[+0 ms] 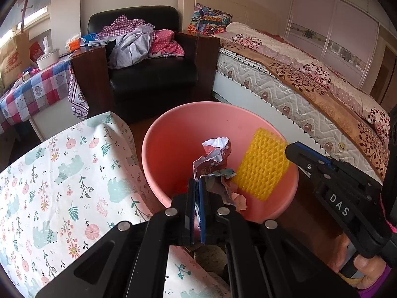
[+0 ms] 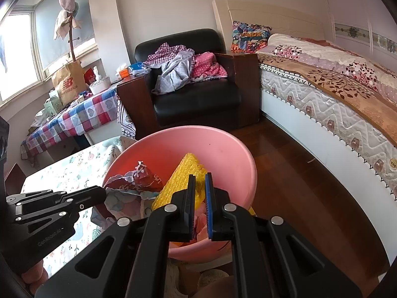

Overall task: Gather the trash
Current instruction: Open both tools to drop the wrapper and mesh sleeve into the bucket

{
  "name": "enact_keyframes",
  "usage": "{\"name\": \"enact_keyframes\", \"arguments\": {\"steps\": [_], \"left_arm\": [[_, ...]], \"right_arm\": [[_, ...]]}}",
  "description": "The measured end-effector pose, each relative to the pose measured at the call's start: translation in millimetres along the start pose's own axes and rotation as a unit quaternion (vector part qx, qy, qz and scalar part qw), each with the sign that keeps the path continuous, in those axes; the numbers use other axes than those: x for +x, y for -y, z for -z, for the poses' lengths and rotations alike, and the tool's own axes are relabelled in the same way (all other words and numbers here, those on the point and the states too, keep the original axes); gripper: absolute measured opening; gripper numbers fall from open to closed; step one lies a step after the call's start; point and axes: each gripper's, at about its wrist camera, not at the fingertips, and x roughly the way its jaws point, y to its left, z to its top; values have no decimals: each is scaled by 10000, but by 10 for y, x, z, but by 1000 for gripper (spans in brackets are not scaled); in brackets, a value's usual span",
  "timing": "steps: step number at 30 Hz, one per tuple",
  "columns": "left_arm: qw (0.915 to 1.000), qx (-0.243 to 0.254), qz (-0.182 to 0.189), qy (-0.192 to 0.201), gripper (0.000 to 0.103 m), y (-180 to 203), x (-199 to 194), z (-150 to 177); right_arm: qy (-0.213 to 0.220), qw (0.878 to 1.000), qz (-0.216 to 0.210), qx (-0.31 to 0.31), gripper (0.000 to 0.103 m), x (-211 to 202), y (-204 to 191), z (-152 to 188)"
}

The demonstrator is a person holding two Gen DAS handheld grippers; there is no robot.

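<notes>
Pink bin (image 1: 173,134) sits on the floor btwn floral cloth (image 1: 62,173) & bed (image 1: 297,79). Left gripper (image 1: 197,186) clamped on crumpled paper (image 1: 214,159), held over the bin. Right gripper (image 2: 199,186) pinches yellow mesh (image 2: 178,183) above the rim, jaws narrow. Bin bottom hidden.

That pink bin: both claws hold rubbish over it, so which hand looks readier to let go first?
Probably the left. The left gripper holds the crumpled paper well inside the pink bin's rim. The right gripper pinches the yellow foam net nearer the rim, so its drop looks less sure.
</notes>
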Motion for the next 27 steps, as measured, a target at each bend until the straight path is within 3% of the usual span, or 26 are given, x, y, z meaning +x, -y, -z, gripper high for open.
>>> {"name": "enact_keyframes", "arguments": {"steps": [10,15,23,24,27], "left_arm": [[9999,-80,110,28,9,4,-18,19],[9997,-129,163,101,28,1,-80,31],[9994,-126,240,199,29,9,-189,36],[9994,-132,240,203,30,5,-199,39],[9993,-160,241,222,38,-10,-236,50]], "right_arm": [[-99,9999,-102,58,8,13,0,28],[-122,9998,-123,49,9,5,-15,35],[-176,9996,-188,79,10,-6,-17,31],[-183,9996,-199,83,12,-8,-19,31],[-142,9995,-249,108,31,-31,-20,23]]}}
